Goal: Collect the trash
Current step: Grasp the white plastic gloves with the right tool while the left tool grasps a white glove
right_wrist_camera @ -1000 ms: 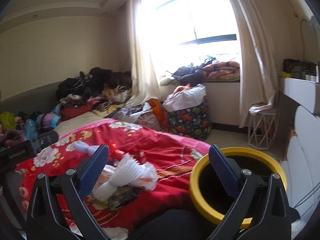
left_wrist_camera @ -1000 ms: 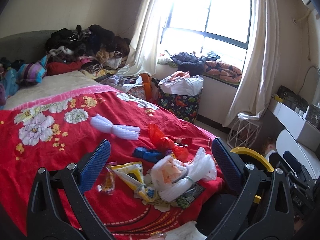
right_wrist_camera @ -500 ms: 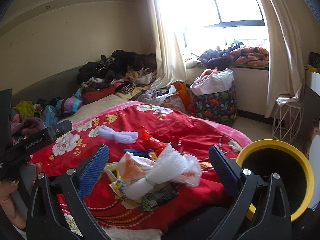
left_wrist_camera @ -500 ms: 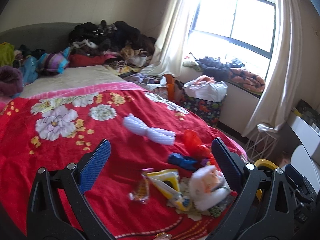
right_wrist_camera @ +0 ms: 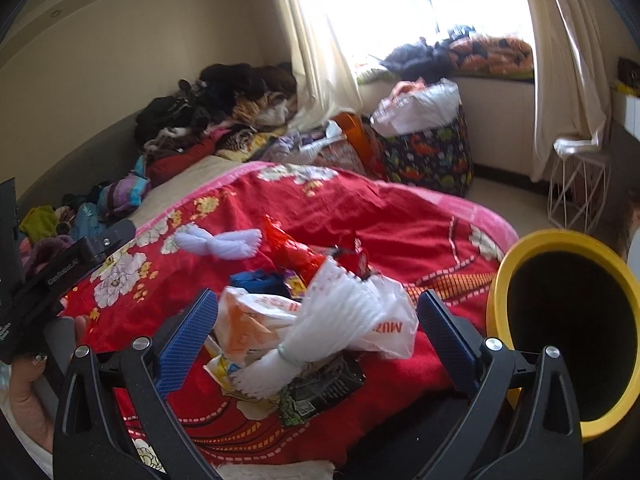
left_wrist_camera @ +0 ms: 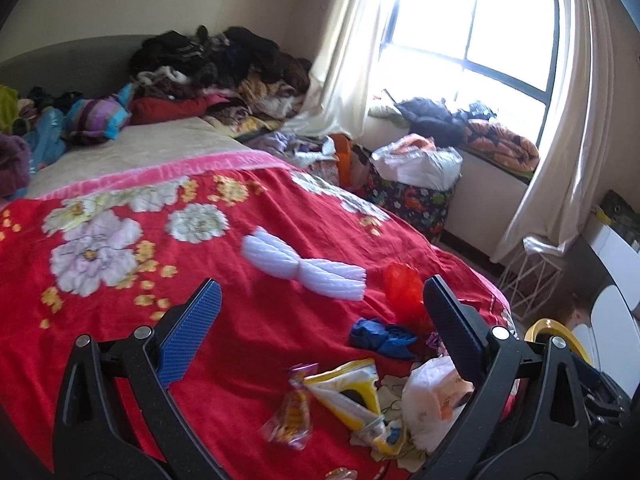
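Both claws hang spread wide above a bed covered by a red blanket (left_wrist_camera: 248, 320) printed with pale flowers, and neither grips anything.

The left claw (left_wrist_camera: 320, 328) has bare blanket between its blue-padded fingers. Ahead of it and slightly left lies a white ribbed foam net pinched in the middle like a bow (left_wrist_camera: 302, 268). Toward its right finger sit a crumpled translucent red wrapper (left_wrist_camera: 402, 286) and a dark blue crumpled scrap (left_wrist_camera: 380, 336). Below and between the fingers lie a small orange snack wrapper (left_wrist_camera: 294, 412), blurred, and a yellow-and-white packet (left_wrist_camera: 348, 392). A white plastic bag with orange print (left_wrist_camera: 432, 400) is partly hidden behind the right finger.

The right claw (right_wrist_camera: 318, 322) frames the heap of litter: the same white bag (right_wrist_camera: 260, 320) near its left finger, and a second white foam net tied with a green band (right_wrist_camera: 320, 320) lying across the middle. A dark printed packet (right_wrist_camera: 320, 392) under the net is mostly covered, its label unreadable. Beyond its right finger stands a yellow-rimmed black bin (right_wrist_camera: 568, 320), cut off by the frame edge. At far left, the person's left hand (right_wrist_camera: 28, 392) is only partly visible.
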Action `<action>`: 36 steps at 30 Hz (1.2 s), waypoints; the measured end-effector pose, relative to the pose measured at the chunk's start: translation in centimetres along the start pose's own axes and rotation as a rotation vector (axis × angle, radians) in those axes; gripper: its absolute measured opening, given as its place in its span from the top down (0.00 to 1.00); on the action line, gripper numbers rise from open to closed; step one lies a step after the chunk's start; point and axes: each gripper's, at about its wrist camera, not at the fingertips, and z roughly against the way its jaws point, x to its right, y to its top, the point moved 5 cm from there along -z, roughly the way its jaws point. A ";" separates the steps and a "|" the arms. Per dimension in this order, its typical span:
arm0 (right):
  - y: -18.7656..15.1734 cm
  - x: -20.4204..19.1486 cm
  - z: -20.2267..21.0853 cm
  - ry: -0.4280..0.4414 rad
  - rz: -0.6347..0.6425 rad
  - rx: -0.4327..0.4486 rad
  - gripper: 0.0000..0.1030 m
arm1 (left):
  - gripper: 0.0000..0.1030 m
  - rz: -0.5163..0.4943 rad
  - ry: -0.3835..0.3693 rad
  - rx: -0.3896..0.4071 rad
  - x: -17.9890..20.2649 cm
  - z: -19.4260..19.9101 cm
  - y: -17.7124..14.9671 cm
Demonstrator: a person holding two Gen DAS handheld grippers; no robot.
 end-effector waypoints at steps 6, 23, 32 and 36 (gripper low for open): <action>-0.2 0.7 -2.2 -0.006 -0.052 -0.073 0.10 | 0.10 -0.030 -0.009 -0.070 1.1 -4.1 0.5; -0.8 0.4 -6.3 0.054 -0.086 -0.222 0.83 | 0.11 0.193 0.103 -0.266 -5.4 -14.6 1.1; 1.4 -0.1 -4.5 0.121 -0.073 -0.175 0.85 | 0.18 0.438 0.122 -0.363 -9.0 -17.8 -0.3; 2.8 0.2 -3.2 0.118 -0.065 -0.130 0.85 | 0.45 0.503 0.111 -0.385 -9.5 -18.3 -0.7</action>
